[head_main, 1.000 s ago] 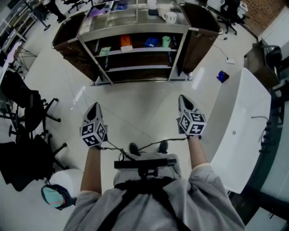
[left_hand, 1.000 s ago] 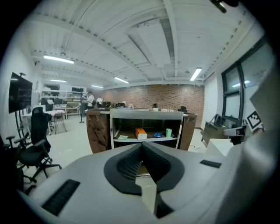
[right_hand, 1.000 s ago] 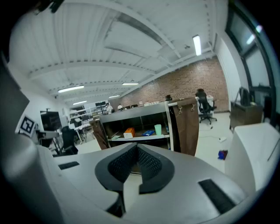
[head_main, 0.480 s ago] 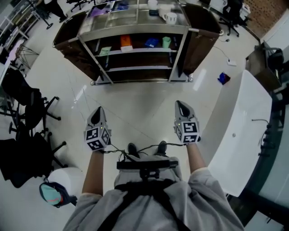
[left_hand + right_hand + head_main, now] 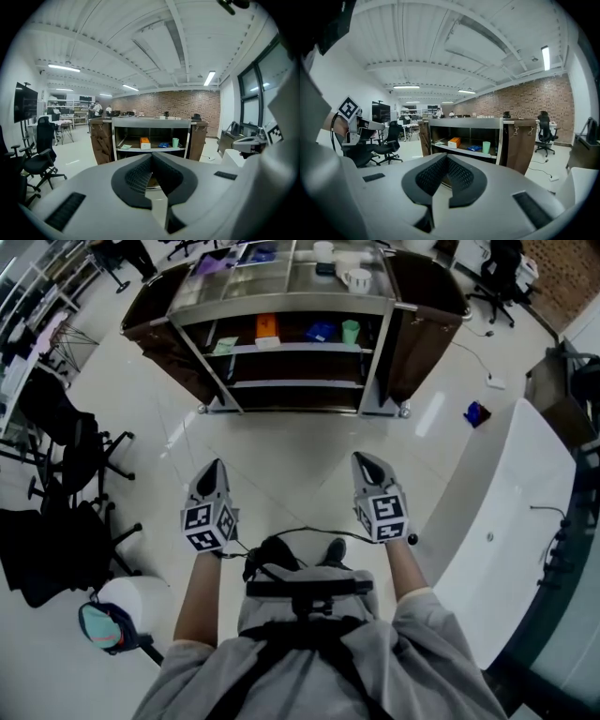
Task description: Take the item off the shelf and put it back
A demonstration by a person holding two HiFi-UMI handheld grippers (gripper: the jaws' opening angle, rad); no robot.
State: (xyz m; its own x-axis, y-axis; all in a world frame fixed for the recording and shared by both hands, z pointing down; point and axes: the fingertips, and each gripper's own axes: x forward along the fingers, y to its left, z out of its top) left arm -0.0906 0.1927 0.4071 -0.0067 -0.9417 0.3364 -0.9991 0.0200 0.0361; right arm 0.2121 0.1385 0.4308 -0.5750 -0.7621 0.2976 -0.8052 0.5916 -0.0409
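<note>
A metal shelf cart [image 5: 291, 304] stands ahead of me on the floor. Its upper shelf carries an orange box [image 5: 267, 329], a blue item [image 5: 319, 332], a green cup [image 5: 350, 330] and a pale green sheet [image 5: 223, 346]. My left gripper [image 5: 216, 465] and right gripper [image 5: 364, 457] are held low in front of my body, well short of the cart, and both point at it. Each is shut with nothing between its jaws. The left gripper view shows the orange box [image 5: 145, 142] and green cup [image 5: 175, 142] beyond the closed left gripper [image 5: 151, 158]. The right gripper [image 5: 446, 158] likewise faces the box [image 5: 454, 142].
A white table [image 5: 506, 521] runs along my right. Black office chairs [image 5: 66, 456] stand at the left, with a round white and teal object [image 5: 122, 610] near my left foot. A small blue object [image 5: 476, 413] lies on the floor. White mugs [image 5: 356, 277] sit atop the cart.
Both grippers have drifted a little inward, toward each other, and slightly lower in the head view. Both have stayed shut and empty. The items on the shelf have not moved.
</note>
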